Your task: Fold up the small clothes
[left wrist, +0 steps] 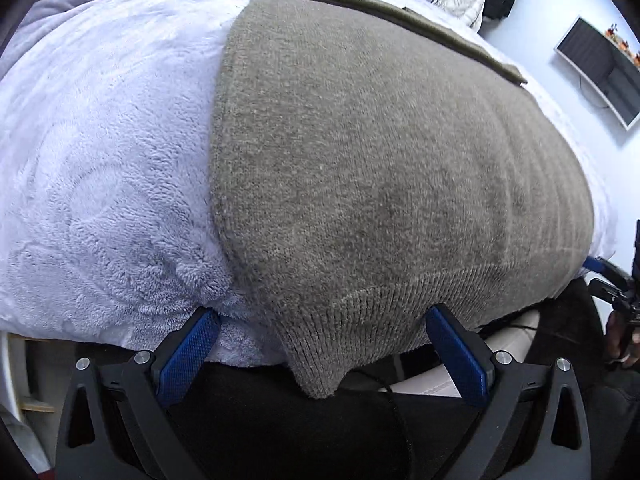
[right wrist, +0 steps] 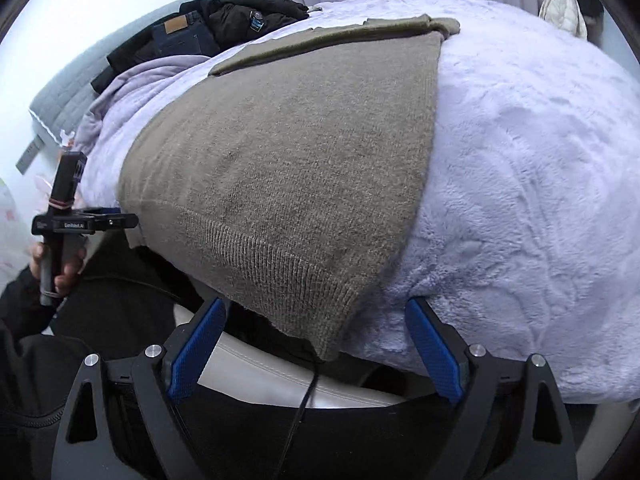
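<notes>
A grey-brown knit sweater lies flat on the bed's fluffy white blanket, with its sleeves folded across the far end. Its ribbed hem faces me, and both hem corners hang over the bed edge. In the left wrist view, my left gripper stands open around the left hem corner, and its blue pads are not touching the knit. The right wrist view shows my right gripper open around the other corner of the sweater, with gaps on both sides.
Dark clothes and jeans are piled by the grey headboard, next to a lavender garment. The bed frame's pale padded edge runs under the hem, crossed by a black cable. A person's hand holds the left gripper's handle.
</notes>
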### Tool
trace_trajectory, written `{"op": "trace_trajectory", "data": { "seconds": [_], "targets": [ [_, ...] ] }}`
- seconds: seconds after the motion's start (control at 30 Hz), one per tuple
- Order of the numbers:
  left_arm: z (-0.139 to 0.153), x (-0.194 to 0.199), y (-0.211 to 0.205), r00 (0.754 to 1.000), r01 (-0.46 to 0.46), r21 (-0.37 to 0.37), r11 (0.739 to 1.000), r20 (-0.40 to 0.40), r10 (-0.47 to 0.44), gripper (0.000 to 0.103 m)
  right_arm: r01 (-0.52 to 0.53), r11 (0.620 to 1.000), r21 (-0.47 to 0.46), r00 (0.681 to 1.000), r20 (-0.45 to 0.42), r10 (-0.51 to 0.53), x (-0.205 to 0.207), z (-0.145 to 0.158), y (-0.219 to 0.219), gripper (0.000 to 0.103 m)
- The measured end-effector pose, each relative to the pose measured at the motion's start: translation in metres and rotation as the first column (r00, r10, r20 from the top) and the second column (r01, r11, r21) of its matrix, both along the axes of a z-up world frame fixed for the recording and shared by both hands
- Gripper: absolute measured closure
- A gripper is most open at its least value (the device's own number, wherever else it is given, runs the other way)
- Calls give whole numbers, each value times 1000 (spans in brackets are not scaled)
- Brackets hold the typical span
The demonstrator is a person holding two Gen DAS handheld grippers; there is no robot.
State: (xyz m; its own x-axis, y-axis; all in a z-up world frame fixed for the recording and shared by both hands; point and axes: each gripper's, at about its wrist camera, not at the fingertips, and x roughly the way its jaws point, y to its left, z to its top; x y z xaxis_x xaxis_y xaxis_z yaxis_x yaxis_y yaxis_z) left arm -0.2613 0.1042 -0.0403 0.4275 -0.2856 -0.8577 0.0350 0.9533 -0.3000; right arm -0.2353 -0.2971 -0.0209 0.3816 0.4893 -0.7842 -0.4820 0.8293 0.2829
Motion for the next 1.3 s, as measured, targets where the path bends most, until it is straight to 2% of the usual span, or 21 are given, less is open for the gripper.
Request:
{"op": "trace_trajectory", "data": {
  "seconds": [0.07,0.2,0.33,0.4,0.47,0.5,0.53,0.57,0.6,0.7,0.8,0.83,0.87,0.97,1.07,1.23,1.3],
  "targets": [
    [-1,0,3,1000,-4,-24,1000,-3,4,0,5,999,54,1000,-23,-4,6,-1,-3,10],
    [-4,-2,-6,999,45,-11,999,-23,-45,0,-3,995,103,997,-70,11,14,-10,-3,11],
    [-4,-1,-27,996,78,58,995,-45,-76,1,-12,991,130,995,-99,25,16,-16,0,12],
    [-2,3,-32,998,41,107,993,-60,-34,13,-3,989,147,992,-124,22,20,-20,4,13],
    [-3,4,-37,997,15,175,985,-78,-1,37,10,986,164,988,-151,15,24,-25,4,22],
    [-3,3,-39,997,15,189,982,-81,1,45,12,986,167,987,-158,15,24,-27,3,35],
    [-3,1,-41,996,21,193,981,-84,-5,64,13,985,170,986,-164,15,25,-28,2,48],
    [-3,-1,-44,996,29,191,981,-87,-12,83,14,985,172,986,-169,15,25,-30,1,54],
    [-4,-1,-46,996,37,187,982,-91,-20,88,15,985,173,985,-174,15,25,-31,1,57],
    [-6,0,-51,995,49,202,978,-98,-30,89,22,989,148,983,-183,5,26,-34,5,57],
    [-4,0,-50,995,52,185,981,-94,-35,93,17,990,142,984,-178,9,26,-33,9,59],
    [-3,-1,-47,995,53,175,983,-89,-37,94,7,990,142,985,-170,18,24,-32,12,85],
    [0,-4,-44,996,51,160,986,-79,-38,94,-16,989,148,986,-164,40,21,-30,14,95],
    [11,-20,-28,999,34,112,993,-40,-30,94,-54,987,153,989,-130,74,11,-19,19,95],
    [21,-34,-19,1000,19,68,998,3,-19,94,-75,977,197,989,-109,98,2,-8,17,95],
    [33,-44,-9,998,22,32,999,61,-23,94,-118,967,228,990,-52,133,-6,12,15,95],
    [35,-47,-4,996,24,22,999,85,-26,94,-122,955,269,991,-17,131,-7,22,11,95]
  ]
}}
